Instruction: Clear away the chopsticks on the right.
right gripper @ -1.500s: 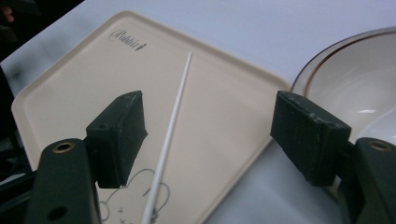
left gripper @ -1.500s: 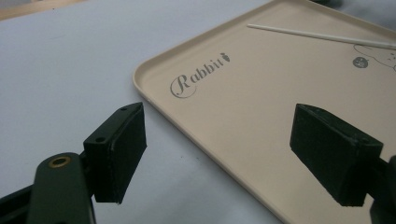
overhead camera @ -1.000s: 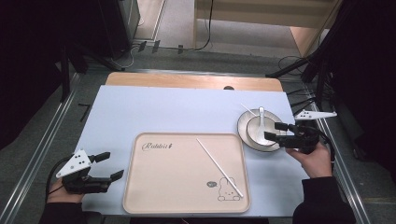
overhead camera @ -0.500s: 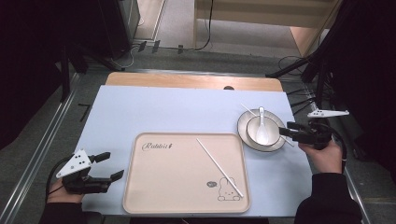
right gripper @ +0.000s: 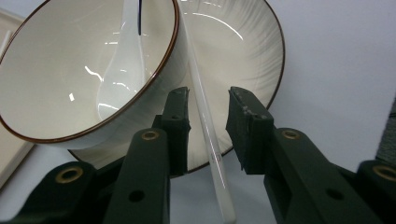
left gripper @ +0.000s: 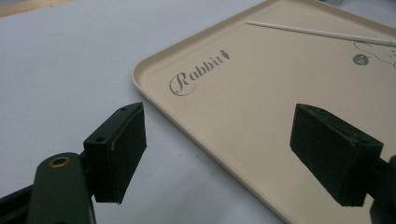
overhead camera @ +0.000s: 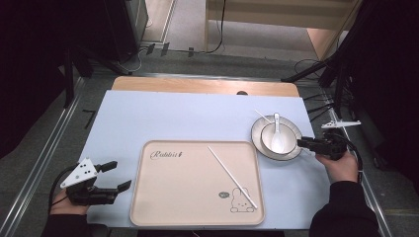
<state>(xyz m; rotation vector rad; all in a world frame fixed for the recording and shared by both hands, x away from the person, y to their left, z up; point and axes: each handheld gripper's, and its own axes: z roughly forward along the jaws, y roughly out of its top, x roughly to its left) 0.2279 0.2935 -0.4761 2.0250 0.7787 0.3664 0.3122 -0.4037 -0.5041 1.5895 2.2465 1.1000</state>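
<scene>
Your high view looks forward and down over the whole worktop [overhead camera: 148, 118] from your side. The left tongs [left gripper: 219, 154] camera sits low and close, facing the tray [left gripper: 243, 107], which the high view shares. The right tongs [right gripper: 208, 126] camera looks close at the plate [right gripper: 261, 51] and bowl [right gripper: 56, 60], also seen from above.

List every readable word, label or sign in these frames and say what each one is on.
"Rabbit" in grey script, followed by a small carrot sign, on the beige tray, near its corner.
A rabbit drawing on the tray carries no words.
Nothing else bears readable text.
</scene>
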